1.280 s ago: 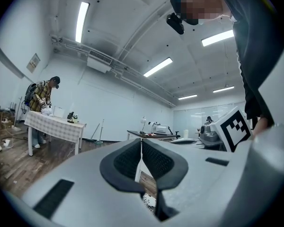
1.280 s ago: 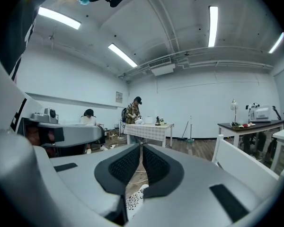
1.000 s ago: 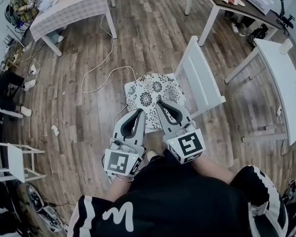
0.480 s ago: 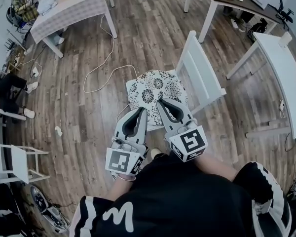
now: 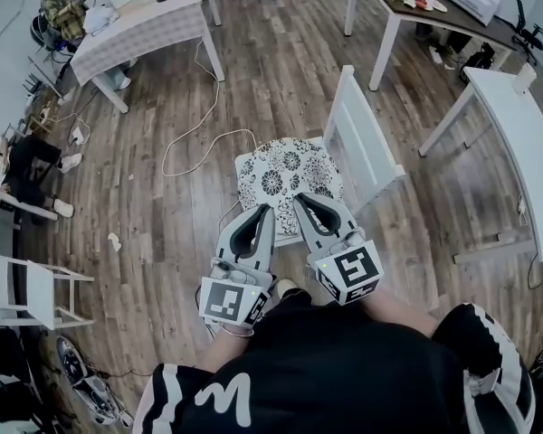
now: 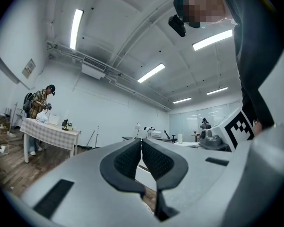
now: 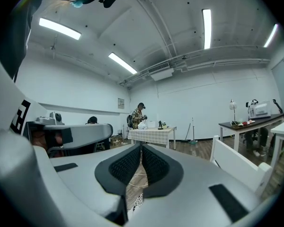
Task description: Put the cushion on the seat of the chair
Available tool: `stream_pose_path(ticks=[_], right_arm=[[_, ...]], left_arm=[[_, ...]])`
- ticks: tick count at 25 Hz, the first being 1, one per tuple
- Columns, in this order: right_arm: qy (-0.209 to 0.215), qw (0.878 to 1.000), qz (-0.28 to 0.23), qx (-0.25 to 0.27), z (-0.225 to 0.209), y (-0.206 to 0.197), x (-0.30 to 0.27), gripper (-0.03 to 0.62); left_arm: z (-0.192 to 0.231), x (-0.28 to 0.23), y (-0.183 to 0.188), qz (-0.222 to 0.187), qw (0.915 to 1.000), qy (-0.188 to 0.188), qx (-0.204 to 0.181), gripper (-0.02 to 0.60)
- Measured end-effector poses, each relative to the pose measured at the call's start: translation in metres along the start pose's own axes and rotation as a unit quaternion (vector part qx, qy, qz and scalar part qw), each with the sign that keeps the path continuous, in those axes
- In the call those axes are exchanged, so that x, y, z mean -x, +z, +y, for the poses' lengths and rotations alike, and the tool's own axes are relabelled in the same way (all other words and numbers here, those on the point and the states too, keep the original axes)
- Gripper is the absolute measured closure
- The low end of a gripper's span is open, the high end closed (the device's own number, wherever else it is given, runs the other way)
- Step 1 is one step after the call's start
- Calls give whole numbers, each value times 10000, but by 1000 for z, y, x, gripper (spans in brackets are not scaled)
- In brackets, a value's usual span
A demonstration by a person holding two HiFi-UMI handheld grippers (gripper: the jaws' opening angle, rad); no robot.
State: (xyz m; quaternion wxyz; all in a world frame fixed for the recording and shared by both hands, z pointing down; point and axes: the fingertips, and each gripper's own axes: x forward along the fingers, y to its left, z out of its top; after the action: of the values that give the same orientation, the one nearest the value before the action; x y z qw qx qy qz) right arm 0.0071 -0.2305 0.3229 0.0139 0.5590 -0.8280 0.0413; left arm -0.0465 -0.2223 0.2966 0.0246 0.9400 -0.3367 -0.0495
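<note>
The round black-and-white patterned cushion [image 5: 288, 174] lies flat on the seat of the white chair [image 5: 369, 147], whose slatted back stands to the right. My left gripper [image 5: 264, 210] and right gripper [image 5: 300, 199] hover side by side over the cushion's near edge. Both are shut with nothing between the jaws. In the left gripper view the left gripper [image 6: 141, 143] shows its pads pressed together. In the right gripper view the right gripper [image 7: 141, 148] is shut too, with a sliver of the cushion [image 7: 138, 201] below it.
A checkered table [image 5: 149, 25] stands at the far left, with a person beside it. A white table [image 5: 516, 138] is at the right and a desk [image 5: 425, 12] at the back right. A white cable [image 5: 199, 138] loops on the wood floor. A small white rack [image 5: 27, 292] is at the left.
Both grippers have drawn back a little toward me, still shut. The cushion stays on the seat.
</note>
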Motion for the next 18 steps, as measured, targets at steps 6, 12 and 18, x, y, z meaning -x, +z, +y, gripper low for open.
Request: stream_pose_path(ticks=[6,12,18], right_arm=[[61,9999,-34,94,-3,0,42,566],[110,9999,-3,26,-11,-6,91,566],[204,9998,30,29,-9,-10,136,566]], left_arm=[[-42,10,-6,59,10000,54,20,568],[-97,14,-9,82,10000,-24,-1,568],[-145,28,-16,128,9999,-44,56,568]])
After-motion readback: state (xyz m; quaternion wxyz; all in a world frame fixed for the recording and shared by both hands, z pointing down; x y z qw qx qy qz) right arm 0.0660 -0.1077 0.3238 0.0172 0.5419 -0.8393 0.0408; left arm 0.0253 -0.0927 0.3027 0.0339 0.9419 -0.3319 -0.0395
